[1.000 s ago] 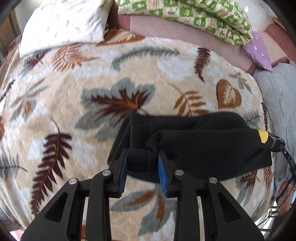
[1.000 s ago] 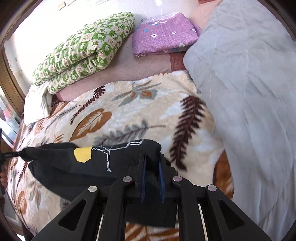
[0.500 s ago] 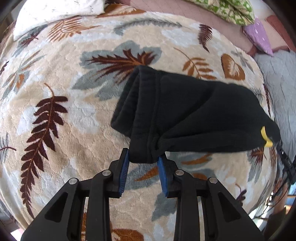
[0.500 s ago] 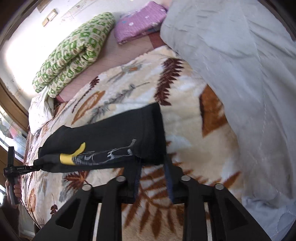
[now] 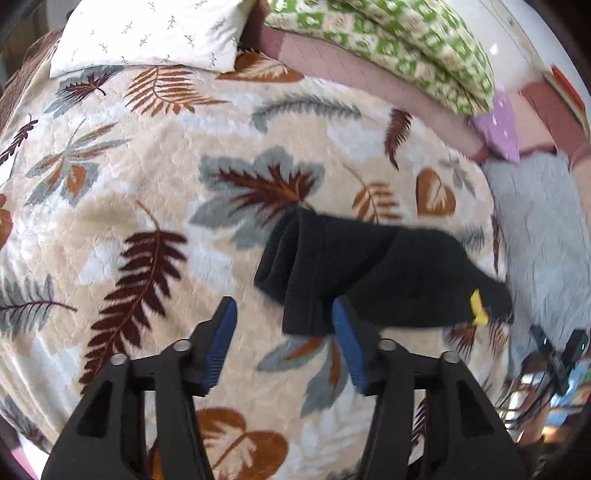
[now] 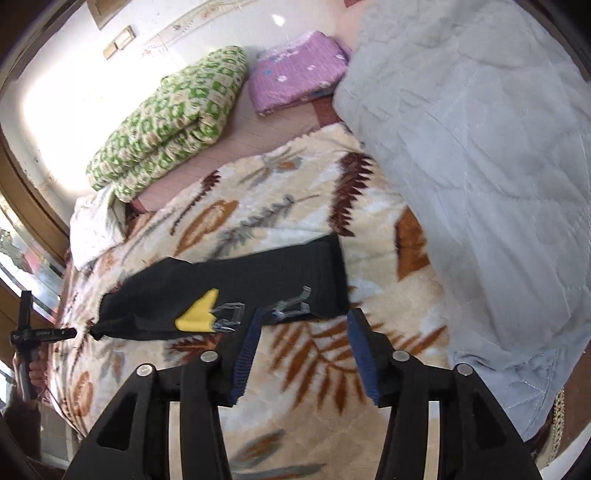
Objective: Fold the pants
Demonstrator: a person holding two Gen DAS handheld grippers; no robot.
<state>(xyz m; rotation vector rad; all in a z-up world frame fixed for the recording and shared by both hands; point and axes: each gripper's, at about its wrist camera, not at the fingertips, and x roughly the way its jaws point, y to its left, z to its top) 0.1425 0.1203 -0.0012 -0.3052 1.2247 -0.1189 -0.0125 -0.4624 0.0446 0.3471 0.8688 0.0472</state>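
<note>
The left claw (image 5: 282, 336) is opening, its blue pads apart; the near edge of the black pants (image 5: 369, 273) shows between them, but the pads do not press on it. The right claw (image 6: 303, 343) is opening too, with the pants' (image 6: 236, 288) near edge just at its tips, ungripped. The pants lie folded in a compact bundle on the leaf-patterned blanket (image 5: 147, 184) covering the bed, a yellow patch (image 6: 197, 314) showing. Beyond lie a white pillow (image 5: 147, 33), a green quilt (image 6: 170, 122) and a grey quilt (image 6: 480, 147).
</note>
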